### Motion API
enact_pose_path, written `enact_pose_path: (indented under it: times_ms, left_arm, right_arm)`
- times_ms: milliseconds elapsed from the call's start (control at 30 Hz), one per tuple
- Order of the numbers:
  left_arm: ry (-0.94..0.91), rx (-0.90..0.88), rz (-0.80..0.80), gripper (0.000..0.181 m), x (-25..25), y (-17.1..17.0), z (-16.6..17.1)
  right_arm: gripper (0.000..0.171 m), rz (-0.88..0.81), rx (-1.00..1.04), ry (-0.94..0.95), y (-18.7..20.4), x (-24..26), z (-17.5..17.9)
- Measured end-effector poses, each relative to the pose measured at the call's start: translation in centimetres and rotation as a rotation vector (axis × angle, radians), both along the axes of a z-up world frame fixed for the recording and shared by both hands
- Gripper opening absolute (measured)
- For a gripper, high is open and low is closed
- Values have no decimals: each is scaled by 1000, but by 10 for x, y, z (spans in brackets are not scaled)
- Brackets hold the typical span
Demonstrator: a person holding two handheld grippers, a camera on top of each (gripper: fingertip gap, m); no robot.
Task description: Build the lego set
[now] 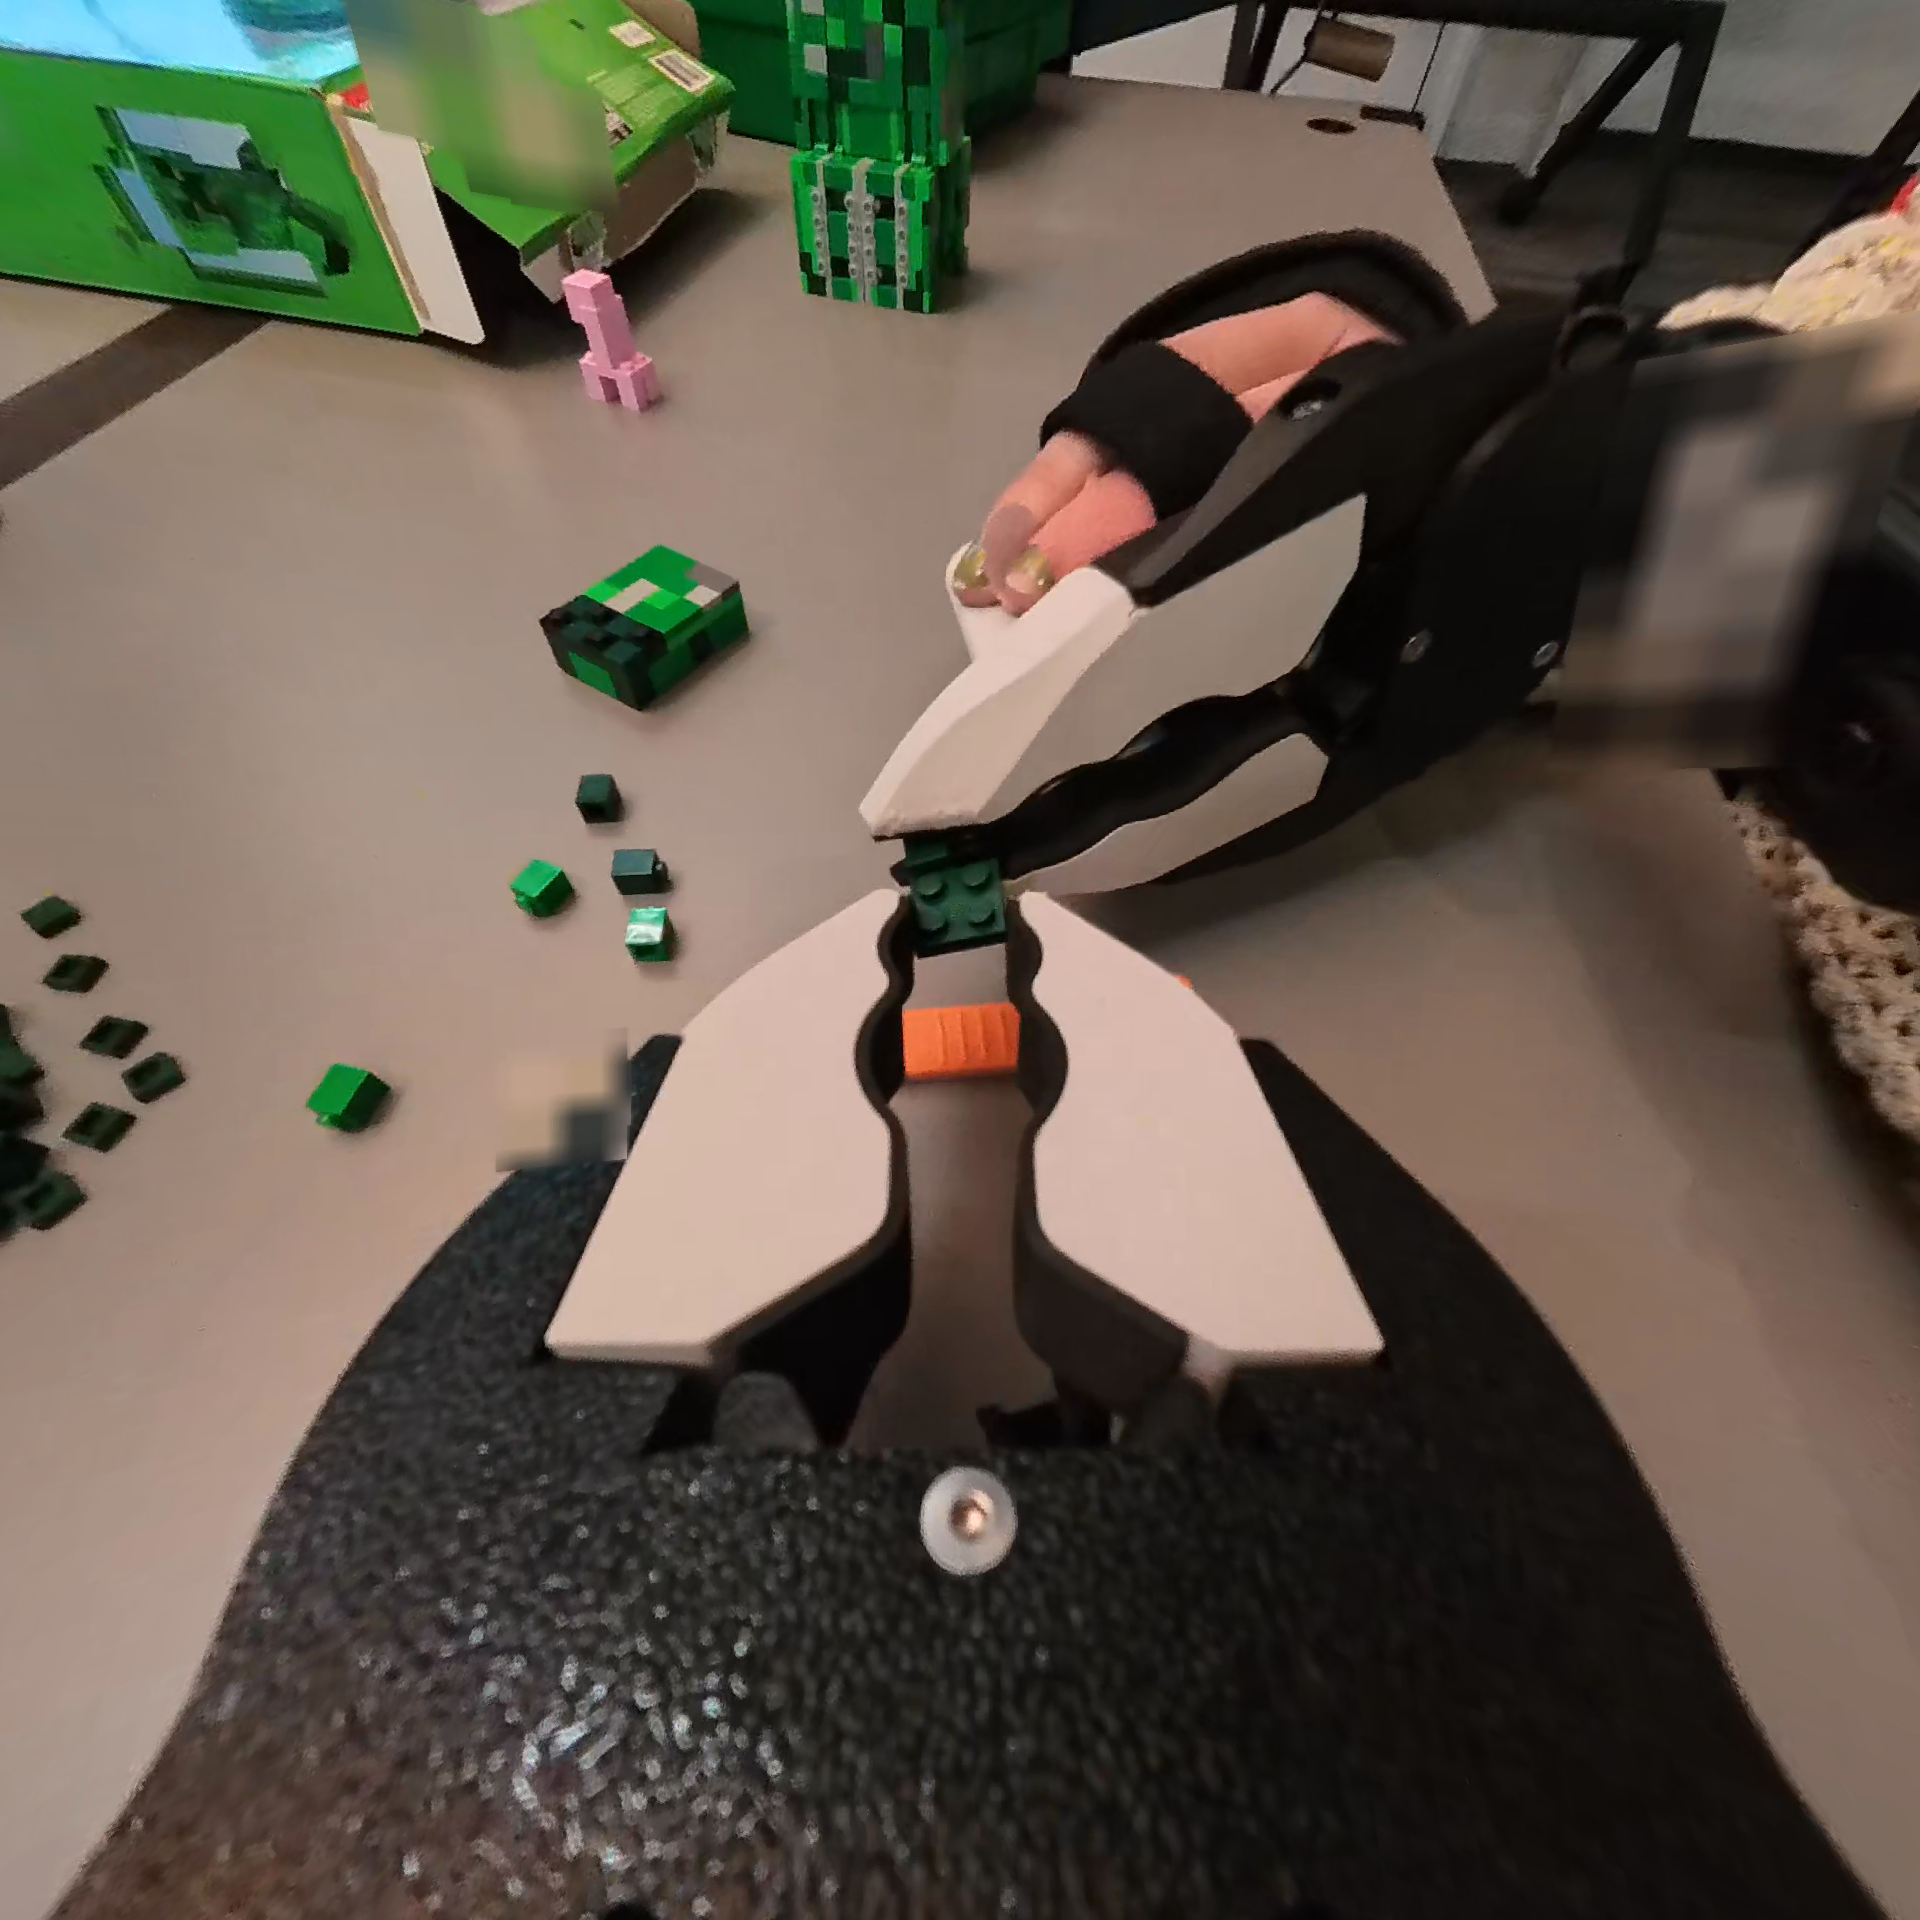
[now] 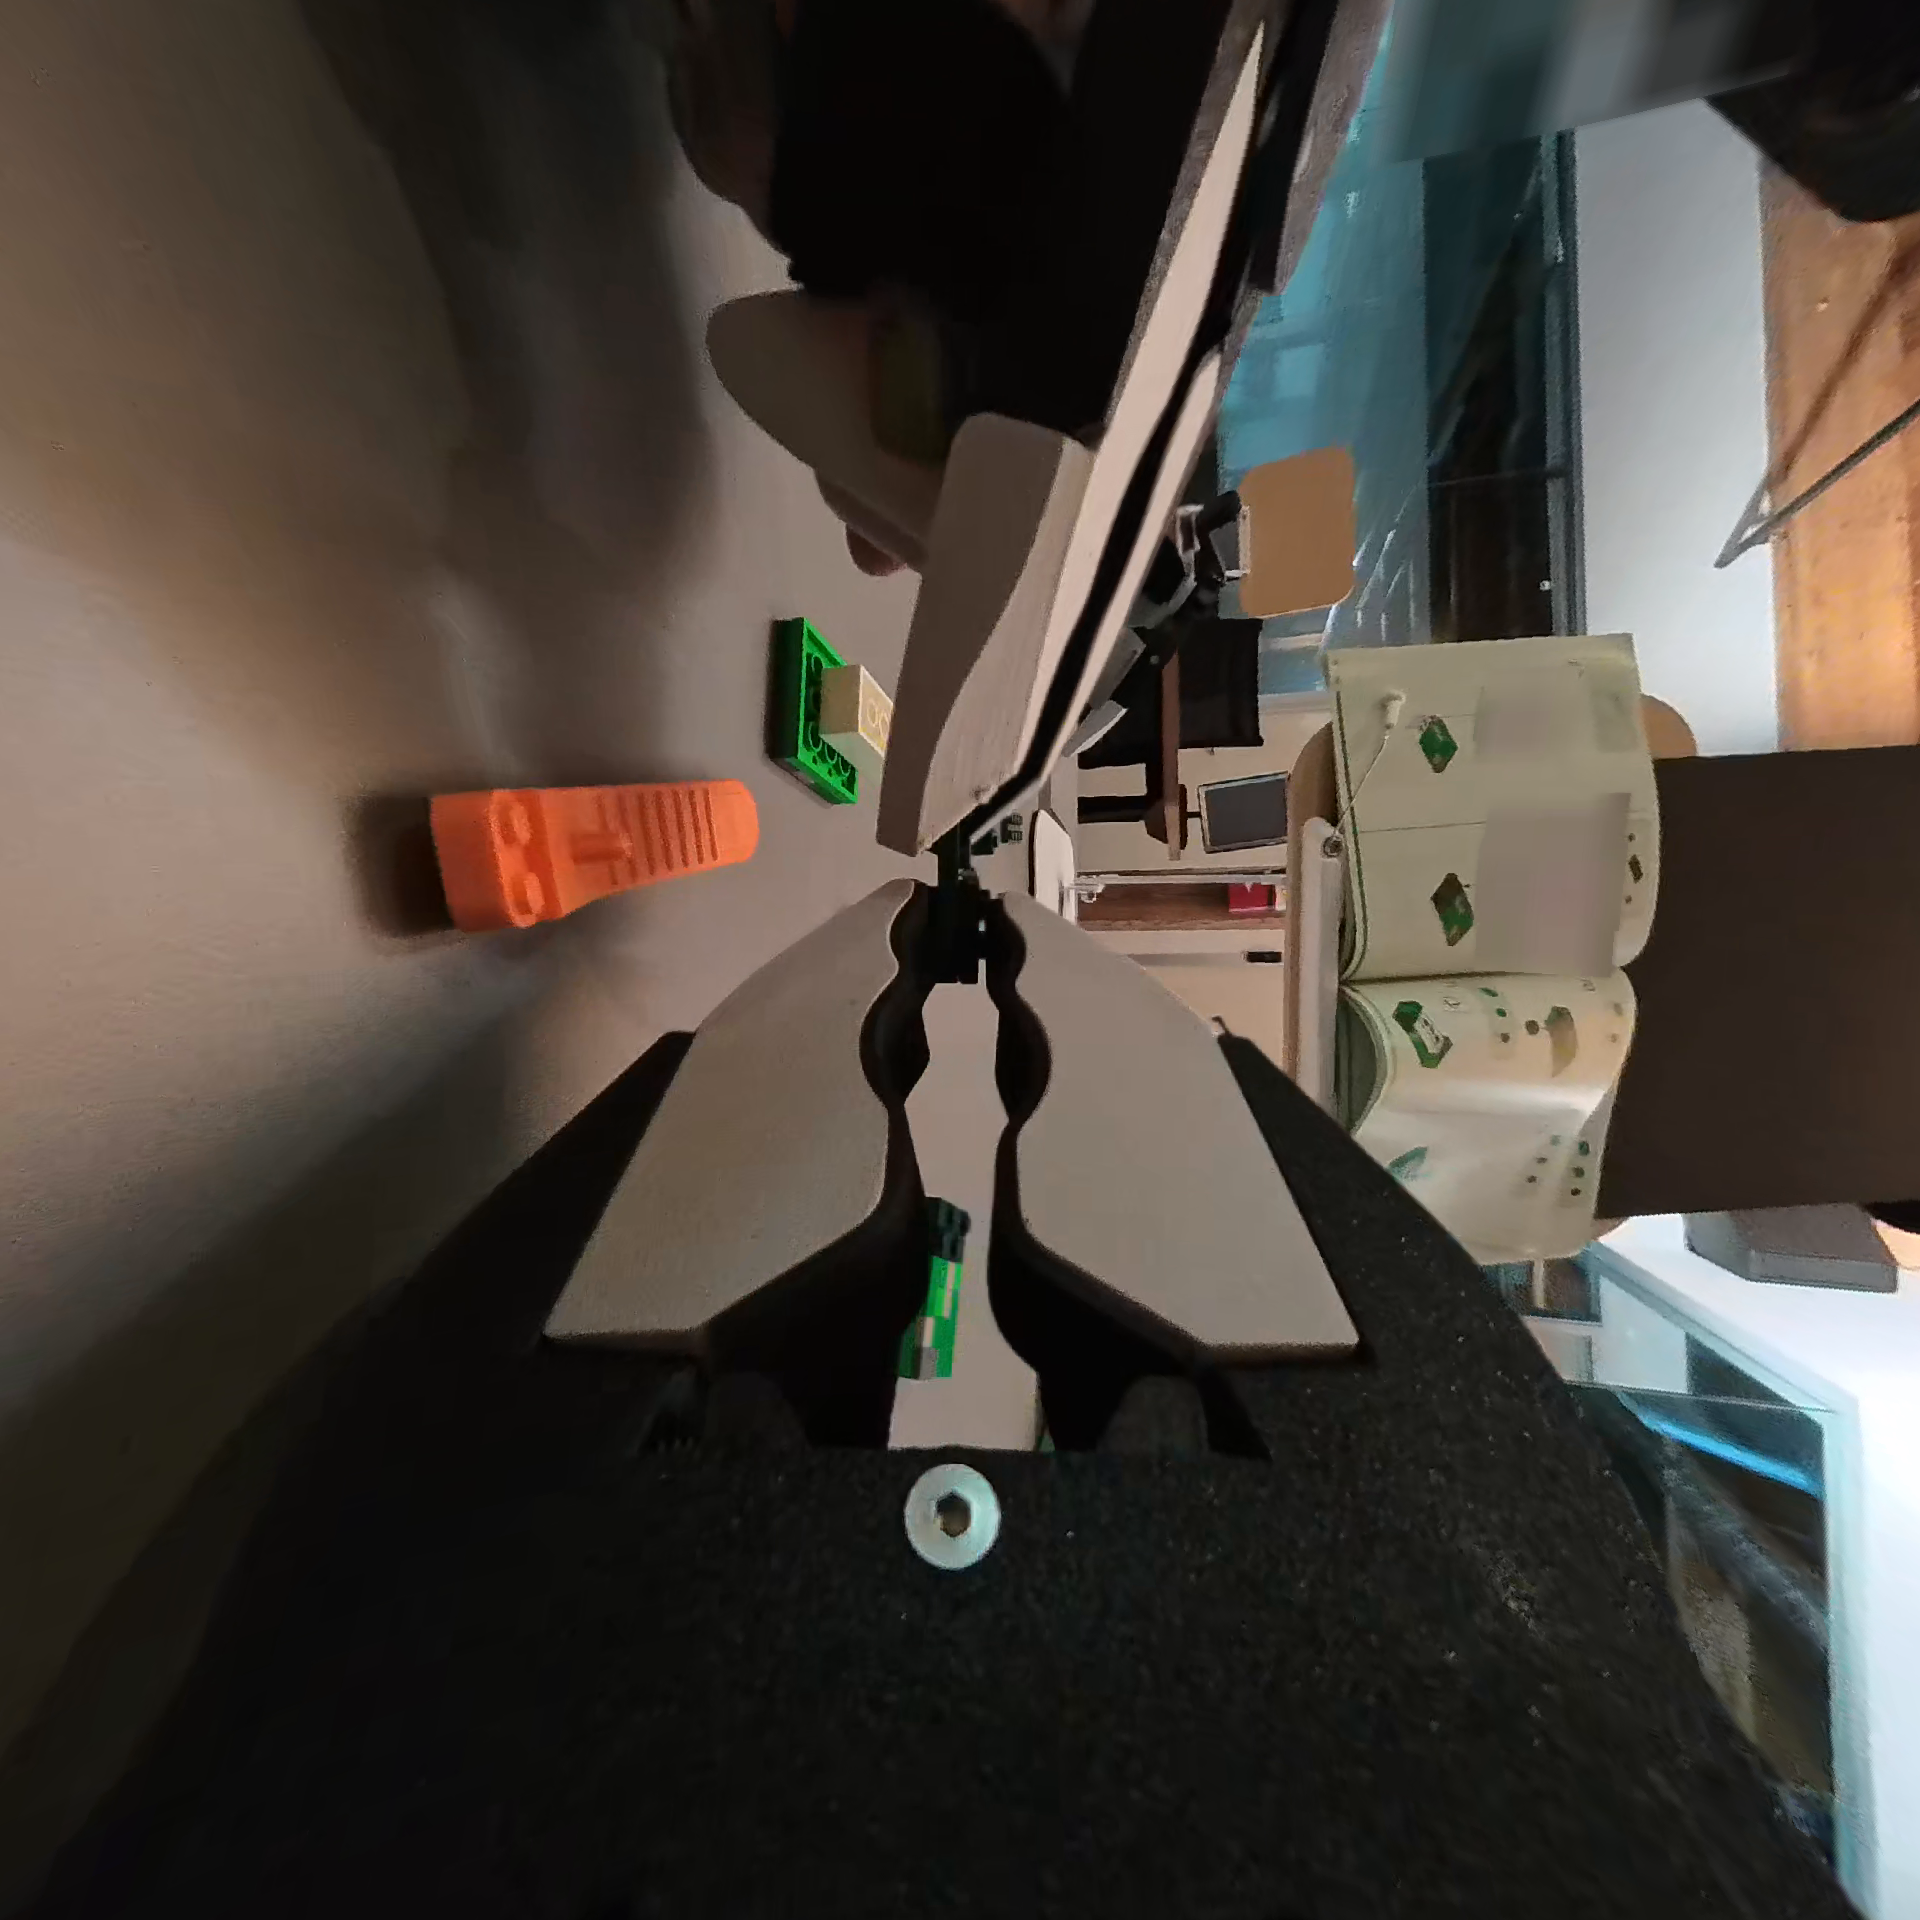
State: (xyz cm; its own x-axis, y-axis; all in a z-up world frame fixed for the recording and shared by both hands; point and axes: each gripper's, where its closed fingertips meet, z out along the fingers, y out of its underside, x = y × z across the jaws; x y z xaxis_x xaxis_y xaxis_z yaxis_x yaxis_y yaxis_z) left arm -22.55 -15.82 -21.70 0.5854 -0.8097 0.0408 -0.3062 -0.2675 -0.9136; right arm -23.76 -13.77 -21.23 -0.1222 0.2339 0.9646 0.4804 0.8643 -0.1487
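Note:
My left gripper (image 1: pixel 958 914) is shut on a small dark green studded brick (image 1: pixel 961 909), held above the grey table (image 1: pixel 364 582). My right gripper (image 1: pixel 940 831) comes in from the right, held by a gloved hand (image 1: pixel 1101 468). Its tips are shut on a dark green piece (image 1: pixel 928 858) that touches the brick's far edge. In the right wrist view my right gripper (image 2: pixel 956 909) pinches the dark piece (image 2: pixel 958 940), and the left gripper (image 2: pixel 940 836) meets it tip to tip from above. How the two pieces join is hidden.
An orange brick separator (image 1: pixel 958 1039) lies under the grippers. A green block assembly (image 1: pixel 649 623), loose green bricks (image 1: pixel 540 888) and dark tiles (image 1: pixel 104 1039) lie to the left. A green figure (image 1: pixel 878 156), a pink figure (image 1: pixel 613 343) and a green box (image 1: pixel 208 187) stand at the back. A green plate (image 2: pixel 805 717) is on the table.

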Motion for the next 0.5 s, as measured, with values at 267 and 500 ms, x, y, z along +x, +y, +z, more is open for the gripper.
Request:
enact_pose_path:
  times_ms: [267, 500]
  left_arm:
    - [-102, -96, 50, 16, -9, 4, 4]
    - [-158, -197, 59, 16, -10, 4, -1]
  right_arm:
    - [23, -36, -314, 112, 4, 0, 6]
    - [13, 4, -247, 82, -5, -1, 3]
